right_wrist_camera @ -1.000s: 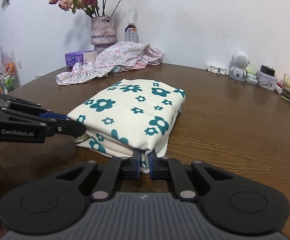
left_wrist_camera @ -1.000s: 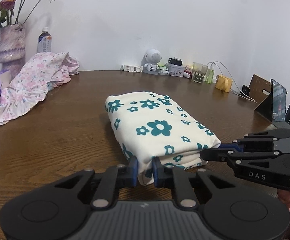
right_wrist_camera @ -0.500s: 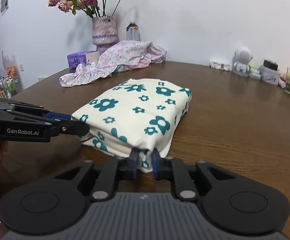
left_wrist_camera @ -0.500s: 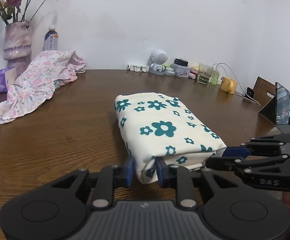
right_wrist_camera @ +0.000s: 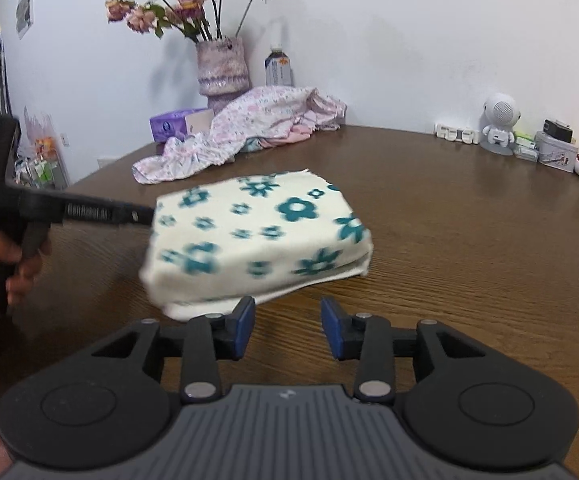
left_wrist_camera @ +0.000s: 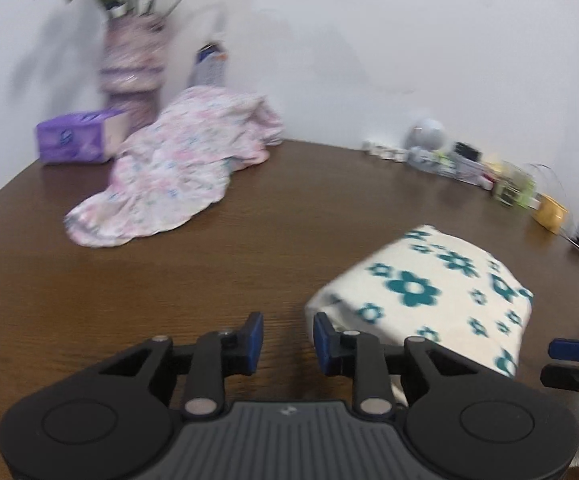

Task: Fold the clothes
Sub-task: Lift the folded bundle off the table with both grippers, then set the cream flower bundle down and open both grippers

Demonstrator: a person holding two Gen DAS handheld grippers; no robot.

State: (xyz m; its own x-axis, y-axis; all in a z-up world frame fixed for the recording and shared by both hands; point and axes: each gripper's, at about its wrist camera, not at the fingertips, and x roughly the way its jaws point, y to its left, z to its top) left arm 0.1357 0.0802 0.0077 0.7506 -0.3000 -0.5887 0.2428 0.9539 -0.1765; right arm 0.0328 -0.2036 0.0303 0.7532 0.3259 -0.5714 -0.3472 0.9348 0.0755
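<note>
The crumpled pink floral garment (left_wrist_camera: 185,168) lies unfolded far left on the table (left_wrist_camera: 249,248), probably nearer the left gripper (left_wrist_camera: 287,338). Its fingers are opening on nothing. The folded flowered cloth (right_wrist_camera: 257,236) lies centre-right, left of the right gripper (right_wrist_camera: 287,328), likewise opening, empty.

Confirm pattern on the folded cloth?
Cream with teal flower print, folded cloth. Clearest in the right wrist view.
</note>
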